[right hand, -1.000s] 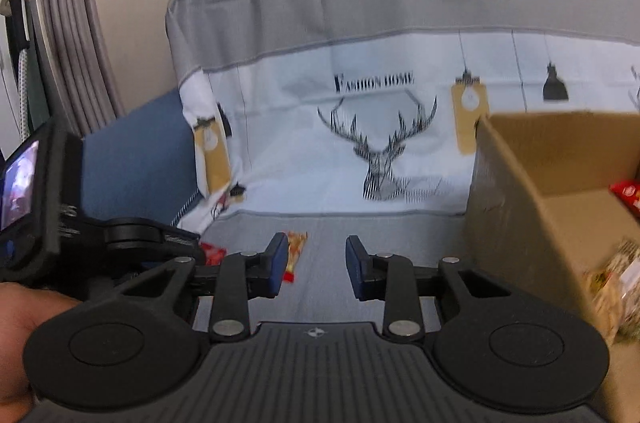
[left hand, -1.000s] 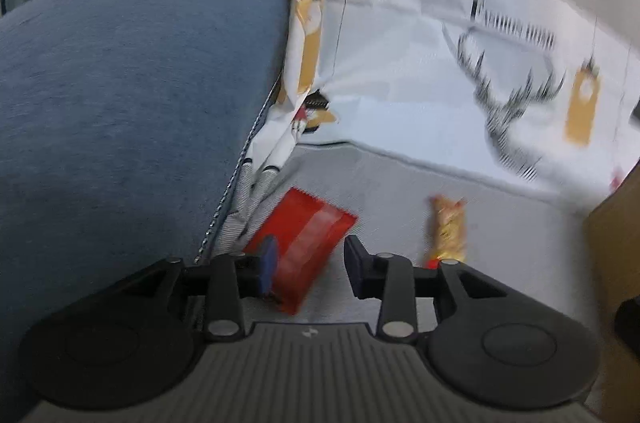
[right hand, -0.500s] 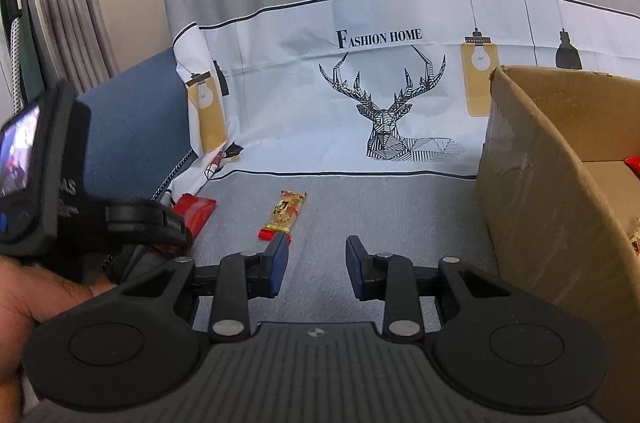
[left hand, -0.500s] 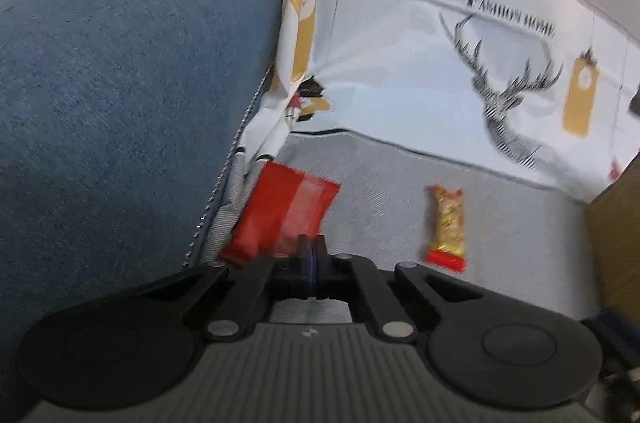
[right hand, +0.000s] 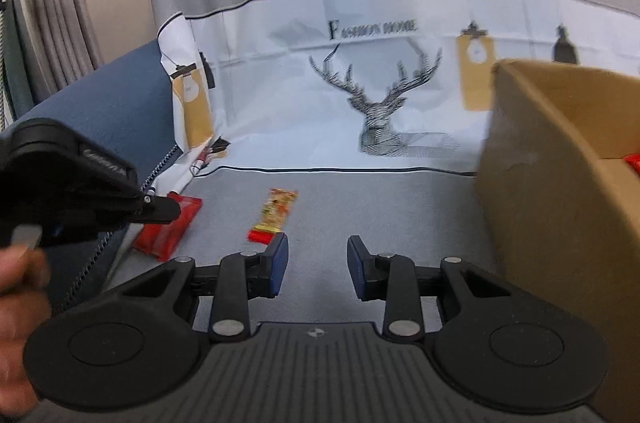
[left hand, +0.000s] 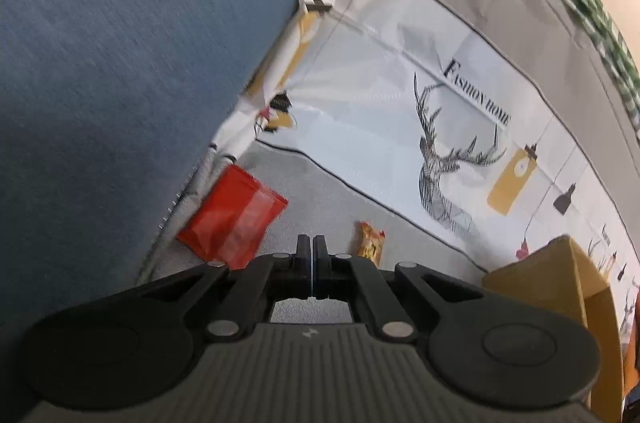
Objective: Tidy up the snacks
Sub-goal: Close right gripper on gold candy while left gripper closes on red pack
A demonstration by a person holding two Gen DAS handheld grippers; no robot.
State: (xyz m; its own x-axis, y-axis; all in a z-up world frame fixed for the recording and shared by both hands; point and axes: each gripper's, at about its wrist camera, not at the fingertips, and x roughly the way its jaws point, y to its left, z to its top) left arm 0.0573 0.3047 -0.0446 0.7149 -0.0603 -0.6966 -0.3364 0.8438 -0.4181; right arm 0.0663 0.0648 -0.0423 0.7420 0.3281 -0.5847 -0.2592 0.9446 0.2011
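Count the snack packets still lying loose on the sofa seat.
2: a red packet at the seat's left edge by the blue armrest, and a yellow bar mid-seat. The cardboard box could hide others beyond it.

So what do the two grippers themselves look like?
Both match: a ribbed dark grey body with a small logo, two round black discs, black linkage arms with silver pins. The right gripper has blue pads on its fingers. The left gripper shows the same build. A bare hand holds it.
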